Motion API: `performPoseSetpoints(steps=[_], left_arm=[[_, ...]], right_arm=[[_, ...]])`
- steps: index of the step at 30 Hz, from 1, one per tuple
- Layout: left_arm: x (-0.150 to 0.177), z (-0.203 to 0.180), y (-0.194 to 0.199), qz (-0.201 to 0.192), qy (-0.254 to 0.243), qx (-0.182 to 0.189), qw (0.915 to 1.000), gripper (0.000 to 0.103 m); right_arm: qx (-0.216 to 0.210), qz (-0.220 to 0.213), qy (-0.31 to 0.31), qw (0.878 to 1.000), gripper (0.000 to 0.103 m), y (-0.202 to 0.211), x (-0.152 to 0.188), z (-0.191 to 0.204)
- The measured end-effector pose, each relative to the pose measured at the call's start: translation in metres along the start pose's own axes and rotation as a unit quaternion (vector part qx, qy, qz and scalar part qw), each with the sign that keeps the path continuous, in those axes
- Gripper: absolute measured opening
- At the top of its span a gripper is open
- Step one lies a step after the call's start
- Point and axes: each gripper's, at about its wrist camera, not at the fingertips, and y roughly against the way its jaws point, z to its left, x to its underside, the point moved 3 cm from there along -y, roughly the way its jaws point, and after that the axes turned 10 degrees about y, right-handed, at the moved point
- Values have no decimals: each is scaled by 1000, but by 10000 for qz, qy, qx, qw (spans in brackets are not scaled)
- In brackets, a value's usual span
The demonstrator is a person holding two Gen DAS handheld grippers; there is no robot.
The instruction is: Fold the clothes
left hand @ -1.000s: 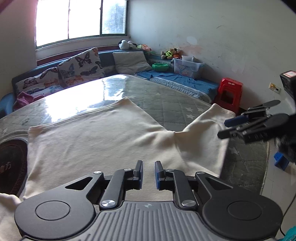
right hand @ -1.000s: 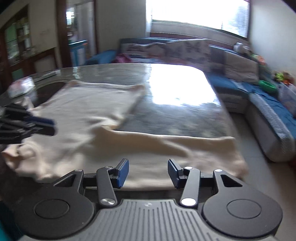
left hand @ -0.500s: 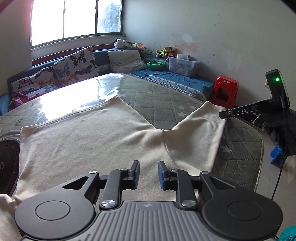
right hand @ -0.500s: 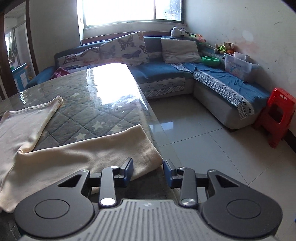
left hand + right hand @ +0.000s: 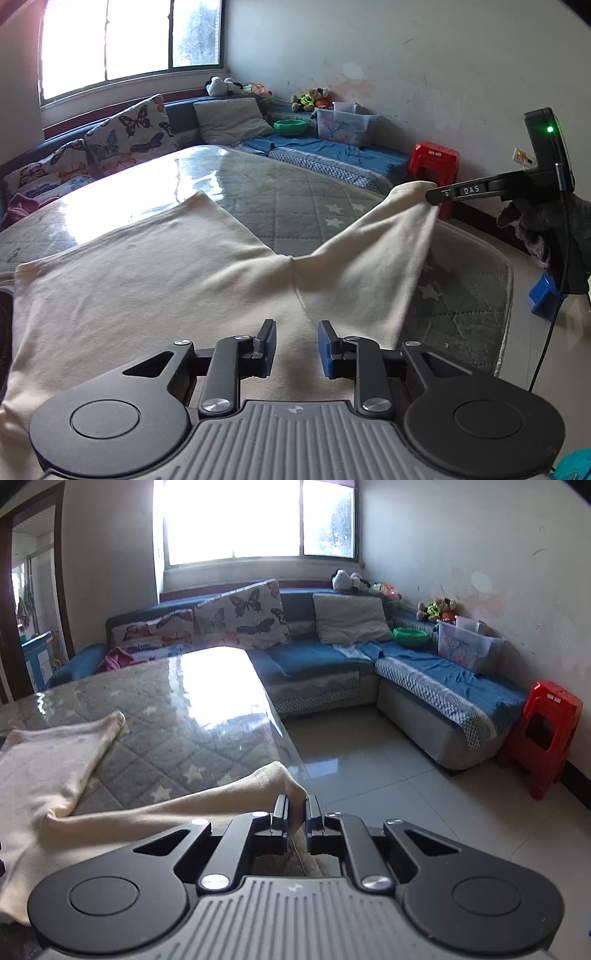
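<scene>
A cream garment (image 5: 147,280) lies spread on the quilted, glass-topped table (image 5: 295,199). One leg or sleeve (image 5: 373,258) reaches right, and its end is lifted off the table. My right gripper (image 5: 295,812) is shut on that end (image 5: 266,782); in the left wrist view its tip (image 5: 432,195) pinches the cloth corner. My left gripper (image 5: 295,343) is open and empty, low over the near part of the garment. The garment's other leg (image 5: 62,746) lies flat at the left in the right wrist view.
The table edge (image 5: 506,295) runs close on the right, with tiled floor (image 5: 388,768) beyond. A blue corner sofa (image 5: 332,664) with cushions, a plastic box (image 5: 465,642) and a red stool (image 5: 543,734) stand along the wall. A dark round object (image 5: 3,314) sits at the table's left edge.
My right gripper has swung round to the sleeve end, shut on it and raised it off the table. My left gripper has opened a little wider and stayed over the near cloth.
</scene>
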Motion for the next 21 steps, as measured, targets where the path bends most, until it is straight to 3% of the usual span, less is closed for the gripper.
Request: performPoseSetpoints(steps=[7, 12, 17, 21], left_arm=[[-1, 1, 1, -61, 24, 55, 10000, 32], [-8, 29, 24, -365, 351, -237, 9984, 34], [-3, 65, 51, -589, 693, -631, 9939, 36], [8, 86, 70, -701, 945, -844, 9895, 36]], right_arm=[[-69, -120, 30, 9999, 7, 10, -9, 2], [-444, -629, 570, 9954, 7, 41, -56, 34], [-1008, -1047, 1253, 9814, 5, 66, -94, 90], [-1577, -1300, 1792, 9623, 5, 79, -112, 148]])
